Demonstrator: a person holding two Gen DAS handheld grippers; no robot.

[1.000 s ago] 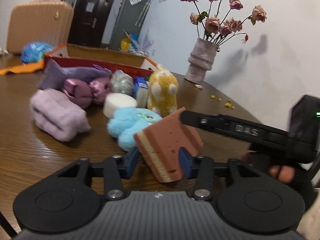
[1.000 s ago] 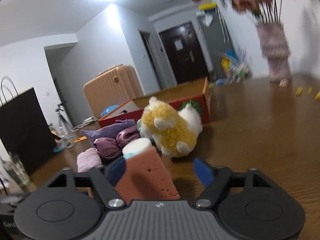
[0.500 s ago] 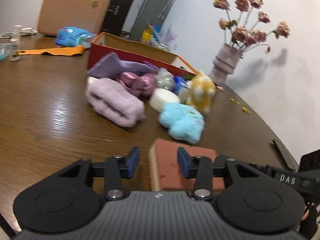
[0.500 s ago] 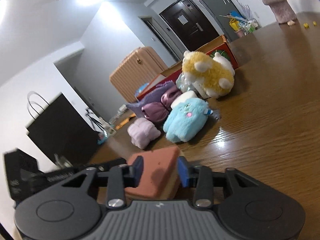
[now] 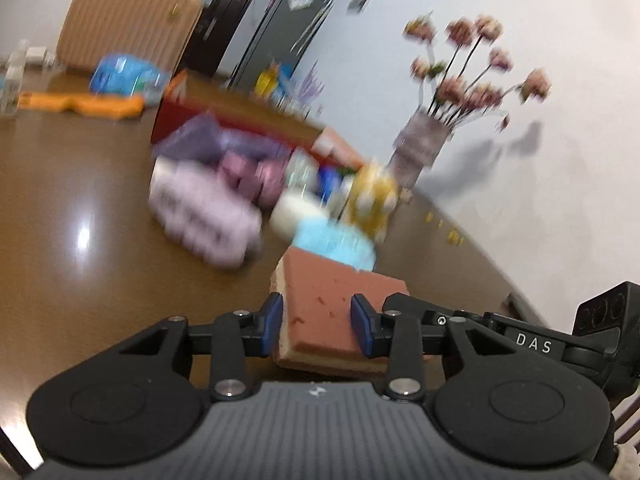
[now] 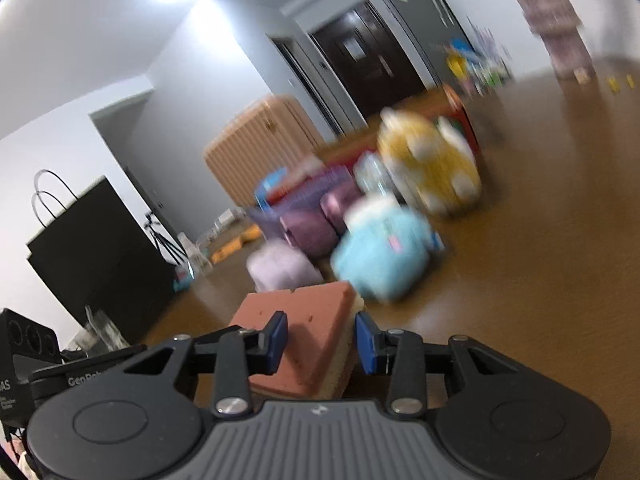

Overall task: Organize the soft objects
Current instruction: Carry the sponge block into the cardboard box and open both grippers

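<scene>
Both tools are now sharing the sponge point(image 5: 328, 300), where a second ago the right tool point(image 6: 320, 340) was standing wide around it with clear air at its pads; its jaws have just been closing, and the left tool's point(image 5: 314, 326) jaws have just been closing a little as well, with the sponge between both pairs. Seen from the left wrist, the left tool's blue pads point(image 5: 272, 322) are pressing against the two sides of the brick-red, cream-bottomed block, which is lying roughly flat and reaching forward past the fingertips. Seen from the right wrist, the right tool's blue pads point(image 6: 276, 338) are clamping another side of the same block. From the left tool's right, the black finger of the right tool is reaching in to the sponge's right edge. Ahead of both tools, beyond the sponge, a blurred heap of soft things is sitting on the brown bench point(image 5: 80, 272): a light blue plush point(image 6: 380, 256) just past the sponge's far edge, a lilac rolled towel point(image 5: 204, 220) to the left of it, a white round sponge point(image 5: 292, 210), shiny purple cushions point(image 6: 316, 224), and a yellow and white plush point(image 6: 432, 164) further back. Behind the heap a red open box point(image 5: 240, 120) is standing, and to the far right of the left tool a vase of dried roses point(image 5: 424, 144) is standing near the wall. Motion blur is smearing everything beyond the sponge.
</scene>
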